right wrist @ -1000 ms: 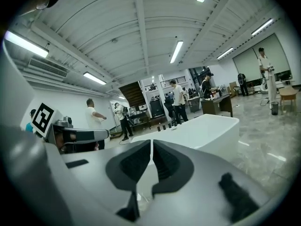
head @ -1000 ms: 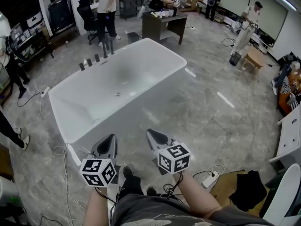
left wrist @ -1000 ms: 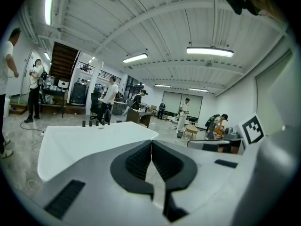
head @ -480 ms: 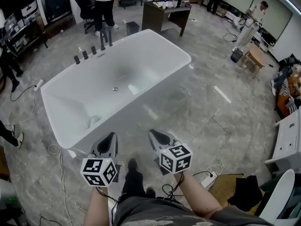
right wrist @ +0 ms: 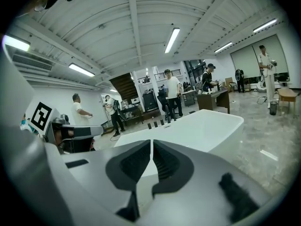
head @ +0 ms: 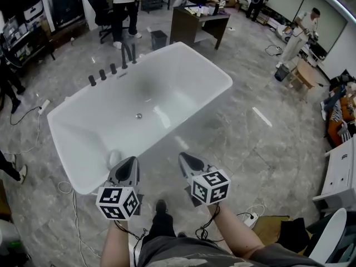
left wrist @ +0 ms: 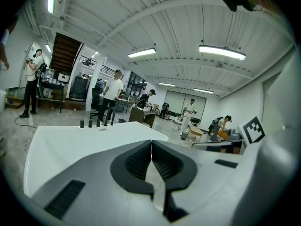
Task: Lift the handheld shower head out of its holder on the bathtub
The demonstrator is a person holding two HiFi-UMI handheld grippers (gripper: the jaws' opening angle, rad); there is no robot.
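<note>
A white freestanding bathtub (head: 150,57) stands on the grey tiled floor, its near corner just ahead of my left gripper. On its far rim is a row of three dark knobs (head: 103,74), and beside them stand two taller dark fittings (head: 128,55); I cannot tell which one is the shower head. The same fittings (left wrist: 107,118) show small in the left gripper view, and the knobs (right wrist: 155,124) in the right gripper view. My left gripper (head: 132,162) and right gripper (head: 182,158) are side by side, short of the tub, both shut and empty.
A dark desk (head: 197,21), a bin (head: 158,38) and an office chair (head: 100,4) stand beyond the tub, with several people about. Cables (head: 33,121) lie on the floor at the left, and a power strip (head: 247,218) sits by my right arm.
Both grippers have moved forward together towards the tub, whose near corner now lies right in front of the left one. Their jaws stayed shut.
</note>
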